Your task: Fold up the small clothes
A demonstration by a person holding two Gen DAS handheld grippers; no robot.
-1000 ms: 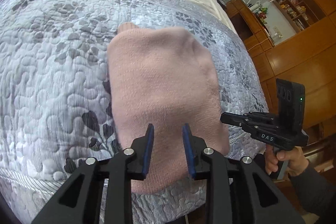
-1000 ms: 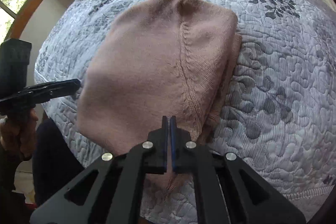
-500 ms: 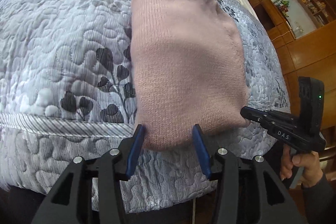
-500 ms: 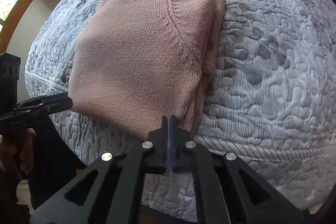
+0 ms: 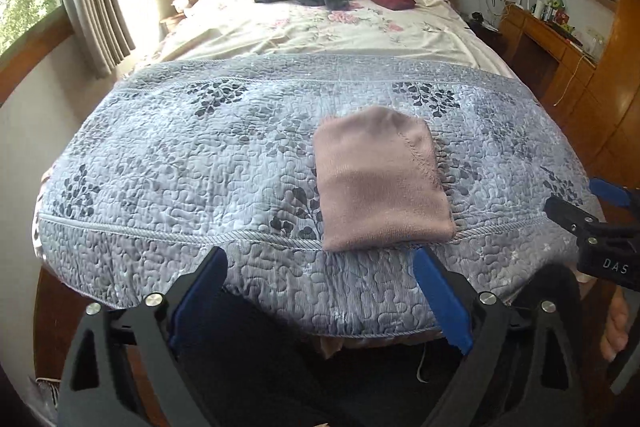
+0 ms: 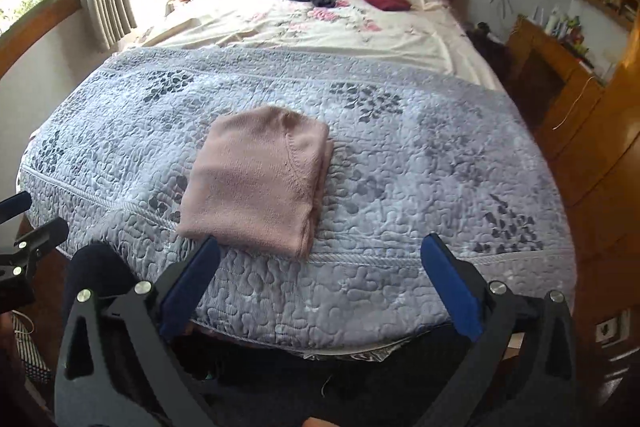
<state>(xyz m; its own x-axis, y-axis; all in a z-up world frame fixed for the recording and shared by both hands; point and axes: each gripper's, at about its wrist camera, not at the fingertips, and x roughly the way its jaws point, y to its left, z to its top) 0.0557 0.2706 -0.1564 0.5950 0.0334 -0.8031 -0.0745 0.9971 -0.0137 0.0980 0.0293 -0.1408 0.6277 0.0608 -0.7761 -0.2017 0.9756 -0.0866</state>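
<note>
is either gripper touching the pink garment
Apart. In both wrist views the left gripper and right gripper stand open, pulled back off the bed, quilt between them and the garment.

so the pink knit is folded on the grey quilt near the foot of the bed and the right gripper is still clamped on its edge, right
Not quite. The pink knit does lie folded on the grey quilt, but the right gripper is open and clear of it, as the right wrist view shows. The left gripper is open too.
</note>
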